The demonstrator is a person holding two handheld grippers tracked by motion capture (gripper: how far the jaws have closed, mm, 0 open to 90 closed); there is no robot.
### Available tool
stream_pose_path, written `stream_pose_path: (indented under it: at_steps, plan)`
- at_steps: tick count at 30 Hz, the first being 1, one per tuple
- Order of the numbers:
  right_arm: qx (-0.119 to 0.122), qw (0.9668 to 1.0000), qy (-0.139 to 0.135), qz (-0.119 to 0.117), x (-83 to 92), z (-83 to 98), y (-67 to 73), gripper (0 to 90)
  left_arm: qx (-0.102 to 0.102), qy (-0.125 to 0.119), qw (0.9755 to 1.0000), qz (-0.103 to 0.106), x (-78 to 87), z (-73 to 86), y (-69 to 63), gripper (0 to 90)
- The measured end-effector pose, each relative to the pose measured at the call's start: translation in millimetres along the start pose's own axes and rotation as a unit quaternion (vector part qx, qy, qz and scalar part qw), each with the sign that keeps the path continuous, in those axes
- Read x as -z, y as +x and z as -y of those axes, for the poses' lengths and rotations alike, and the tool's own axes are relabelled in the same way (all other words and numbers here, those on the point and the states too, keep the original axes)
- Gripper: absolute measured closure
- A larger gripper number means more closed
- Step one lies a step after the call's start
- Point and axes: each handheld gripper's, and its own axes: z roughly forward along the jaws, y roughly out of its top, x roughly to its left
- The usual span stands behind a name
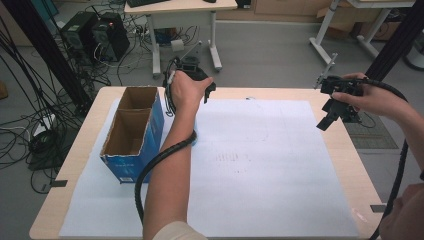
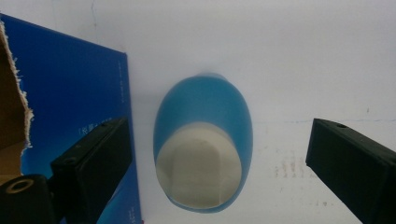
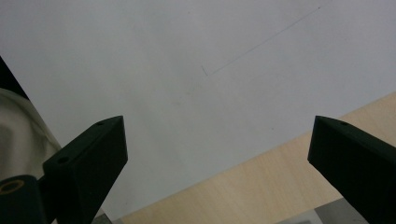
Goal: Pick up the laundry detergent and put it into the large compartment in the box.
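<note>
The left tool hangs over a blue cup that lies on its side on the white sheet, just beside the blue wall of the box. In the left gripper view the cup sits between the two jaws, which stand wide apart with a clear gap on either side and touch nothing. Its long axis runs from 12 to 6 o'clock in that view, with the cream-coloured mouth toward 6 and the rounded base toward 12. The jaws lie at 9 and 3 o'clock, so they bracket the cup across its short width. The jaw at 9 o'clock overlaps the box wall, and the room on that side looks tight.

In the high view the left hand is at the far edge of the bench, near the box's far right corner; the forearm hides most of the cup there. The right tool is held above the bench's right side, well apart from the cup, jaws spread and empty. The left hand is plainly nearer, so a grasp would probably be a straight descent.
</note>
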Motion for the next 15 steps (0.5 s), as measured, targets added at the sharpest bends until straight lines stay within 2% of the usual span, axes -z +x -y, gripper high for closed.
stream_pose_path:
  at_steps: [9, 15]
  plan:
    - [-0.001, 1.0, 0.0, 0.005, 0.2, -1.3, 3.9, 4.8, -0.001, 0.007, 1.0, -0.001, -8.0, -1.4, -0.4, 11.7]
    - [0.001, 1.0, 0.001, 0.006, -0.3, -2.7, 5.5, 4.8, -0.005, 0.007, 1.0, -0.002, -11.1, -1.3, -1.7, 17.4]
